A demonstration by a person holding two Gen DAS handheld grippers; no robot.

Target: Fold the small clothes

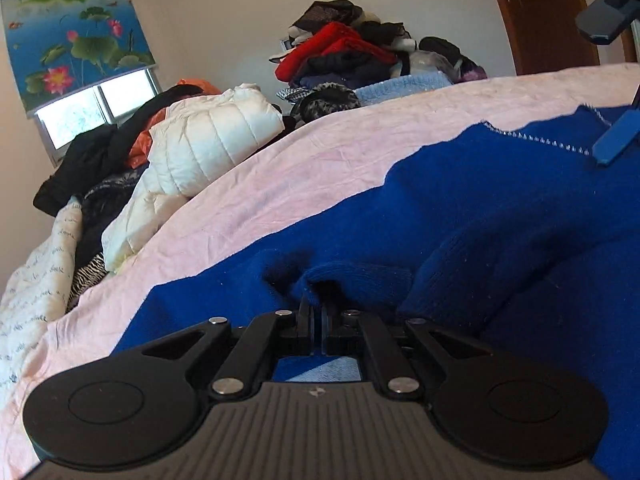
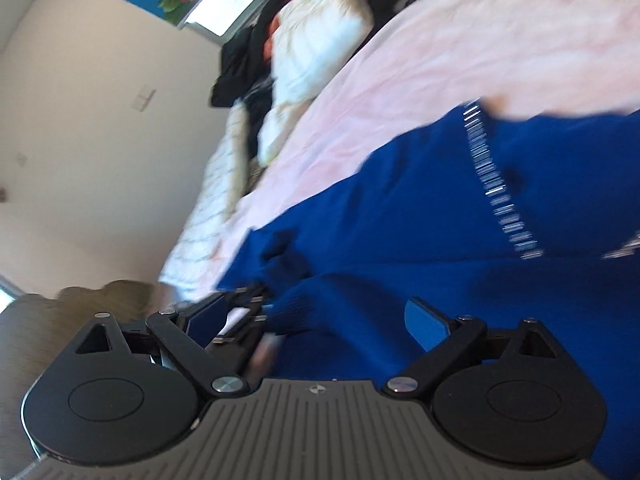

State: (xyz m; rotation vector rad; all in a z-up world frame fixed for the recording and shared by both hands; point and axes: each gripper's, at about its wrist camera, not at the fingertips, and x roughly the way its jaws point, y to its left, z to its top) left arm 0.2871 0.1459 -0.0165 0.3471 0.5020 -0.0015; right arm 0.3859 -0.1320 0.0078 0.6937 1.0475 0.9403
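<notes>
A royal-blue knit sweater with a white-stitched hem lies spread on a pink bedsheet. My left gripper is shut on a bunched fold of the blue knit, close to the sweater's near edge. At the far right the two blue pads of my right gripper show, set wide apart above the hem. In the blurred right wrist view, the right gripper stands open with a ribbed part of the sweater lying between its fingers. The pads do not press on it.
A white puffer jacket and dark garments lie heaped at the bed's left side. A tall clothes pile stands at the back. A window with a lotus blind is on the left and a wooden door on the right.
</notes>
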